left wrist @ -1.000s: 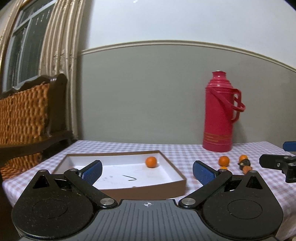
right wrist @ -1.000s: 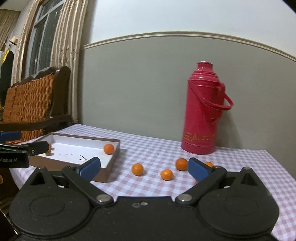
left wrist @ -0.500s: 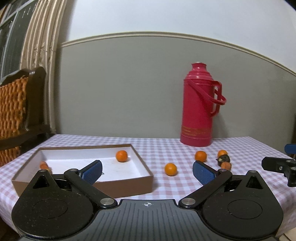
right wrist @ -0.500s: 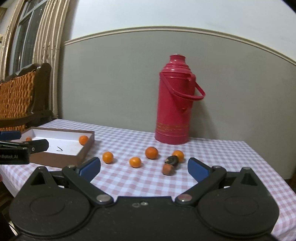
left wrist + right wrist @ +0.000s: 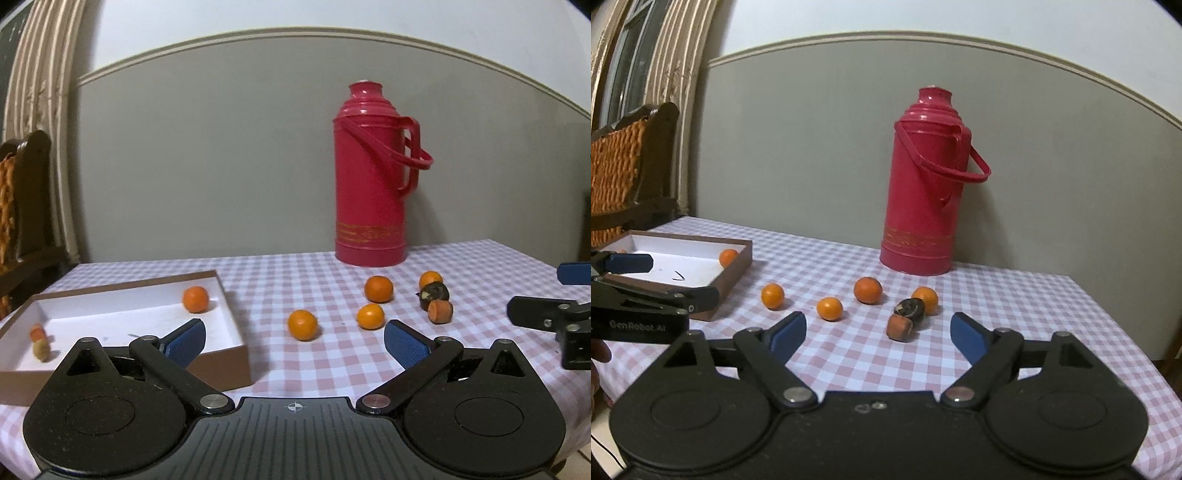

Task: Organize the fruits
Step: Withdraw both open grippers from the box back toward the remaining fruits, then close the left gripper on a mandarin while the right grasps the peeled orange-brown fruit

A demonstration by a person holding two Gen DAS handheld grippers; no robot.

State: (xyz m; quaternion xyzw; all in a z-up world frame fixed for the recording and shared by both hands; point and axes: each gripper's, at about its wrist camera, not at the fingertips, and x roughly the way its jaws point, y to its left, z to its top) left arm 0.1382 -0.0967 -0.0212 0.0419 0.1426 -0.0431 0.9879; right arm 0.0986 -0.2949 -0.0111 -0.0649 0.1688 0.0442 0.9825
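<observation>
Four small round orange fruits [image 5: 829, 308] lie loose on the pink-checked cloth surface [image 5: 1015, 295] in front of the tall red plastic thermos [image 5: 925, 181]. The shallow brown cardboard box [image 5: 236, 354], well left of the thermos, holds another. Left tongs [image 5: 293, 338] gape wide, empty; right tongs [image 5: 877, 330] are closing with nothing between them.

Loose oranges on the checked cloth, two pieces of fruit already in the box

Four small round oranges lay on the cloth between the box [image 5: 236, 354] and the red flask [image 5: 369, 206]: one [image 5: 303, 324] nearest the box, one [image 5: 370, 316] just beyond it, one [image 5: 378, 289] closer to the flask, and one [image 5: 430, 279] farthest from the box. A dark, spoiled-looking fruit [image 5: 434, 293] touched that last orange, and a dull orange stub [image 5: 440, 310] lay against the dark fruit. Inside the shallow brown, white-lined box, one orange [image 5: 195, 299] sat in the corner nearest the flask, and a small blurred orange piece [image 5: 38, 333] lay at the opposite end.
</observation>
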